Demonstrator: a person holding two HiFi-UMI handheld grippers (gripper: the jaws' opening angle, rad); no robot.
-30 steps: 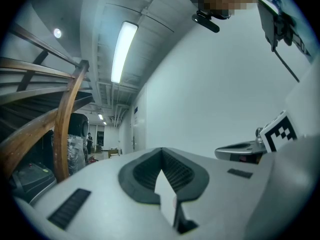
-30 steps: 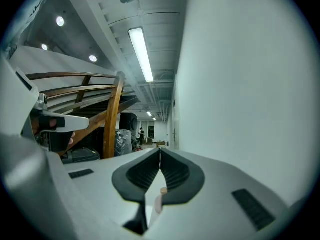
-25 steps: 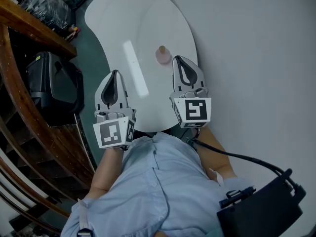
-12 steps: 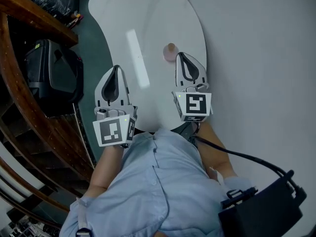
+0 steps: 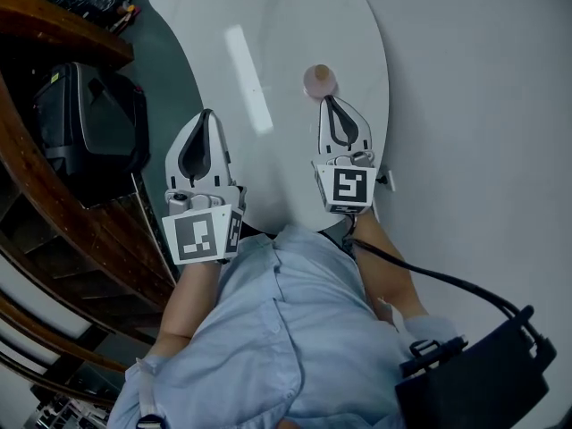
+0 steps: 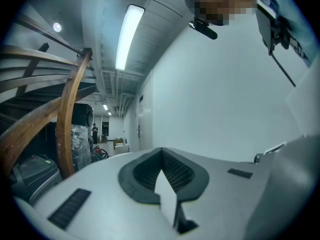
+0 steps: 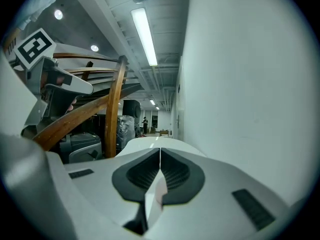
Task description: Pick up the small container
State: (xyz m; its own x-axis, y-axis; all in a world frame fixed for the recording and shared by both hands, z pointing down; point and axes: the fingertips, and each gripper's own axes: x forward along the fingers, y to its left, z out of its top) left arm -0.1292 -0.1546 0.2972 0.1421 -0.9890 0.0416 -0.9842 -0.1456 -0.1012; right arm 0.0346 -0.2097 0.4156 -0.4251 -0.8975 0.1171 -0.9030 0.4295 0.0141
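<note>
Since before, the right gripper (image 5: 327, 104) now sits just below the container (image 5: 319, 80) at upper middle, and it and the left gripper (image 5: 206, 116) both have jaws pressed together, so it must open wide first.

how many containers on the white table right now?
1. The small container stands on the white table, toward its far right side, just ahead of the right claw's tip. The person hides part of the near tabletop, so more could be hidden.

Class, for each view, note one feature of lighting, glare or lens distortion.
Head view: a bright streak of glare lies on the white table. Left gripper view: fisheye, dark rounded corners, a glaring ceiling strip light. Right gripper view: the same fisheye rounding, a bright overhead tube light.
</note>
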